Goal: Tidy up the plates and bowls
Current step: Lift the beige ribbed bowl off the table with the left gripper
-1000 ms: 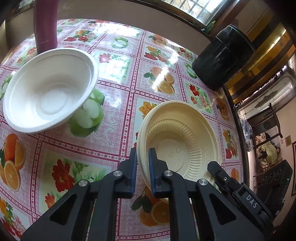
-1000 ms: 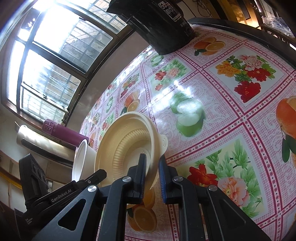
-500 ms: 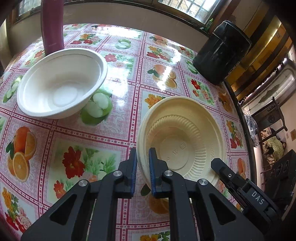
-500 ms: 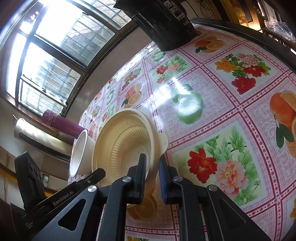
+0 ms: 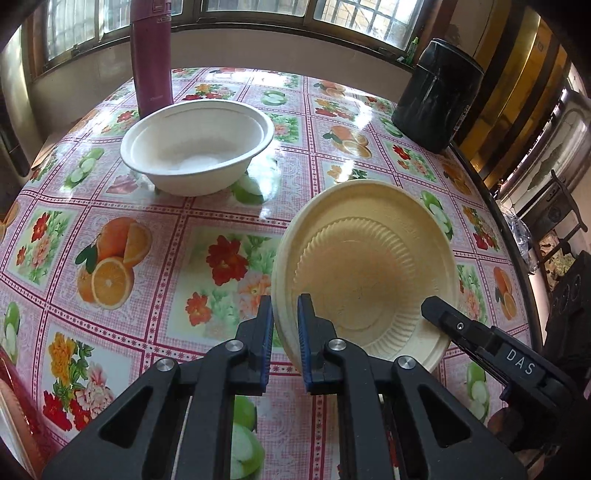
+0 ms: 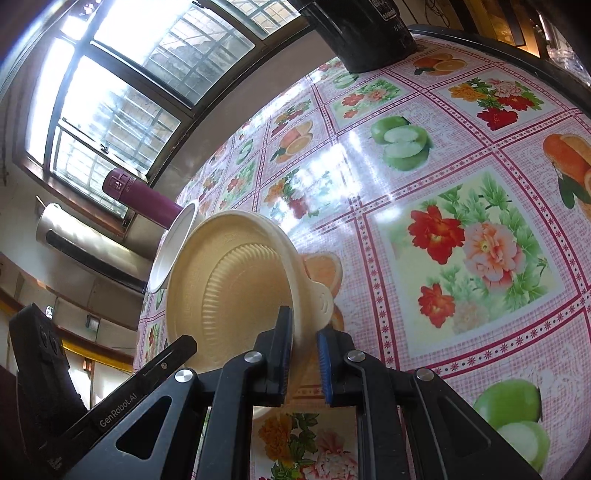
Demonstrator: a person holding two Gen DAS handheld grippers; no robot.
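The table (image 5: 155,236), in its fruit-and-flower cloth, is running out of frame at every edge. The cream bowl (image 5: 369,266) is hanging tilted above it, near the white bowl (image 5: 195,147), whose far side is hiding the flask's (image 5: 151,55) foot. The left gripper (image 5: 285,325) and the right gripper (image 6: 303,343) are each pinching the cream bowl's rim, jaws nearly closed; their bodies are covering its near edge.

The right gripper (image 6: 303,352) is clamped on the near rim of a cream plate (image 6: 236,288), which is tilted up off the table (image 6: 424,206). Past the plate's far edge a white bowl (image 6: 173,247) shows, then a maroon flask (image 6: 142,197). A black container (image 6: 365,33) stands at the table's far edge. The left gripper (image 6: 177,347) reaches the plate's left rim.
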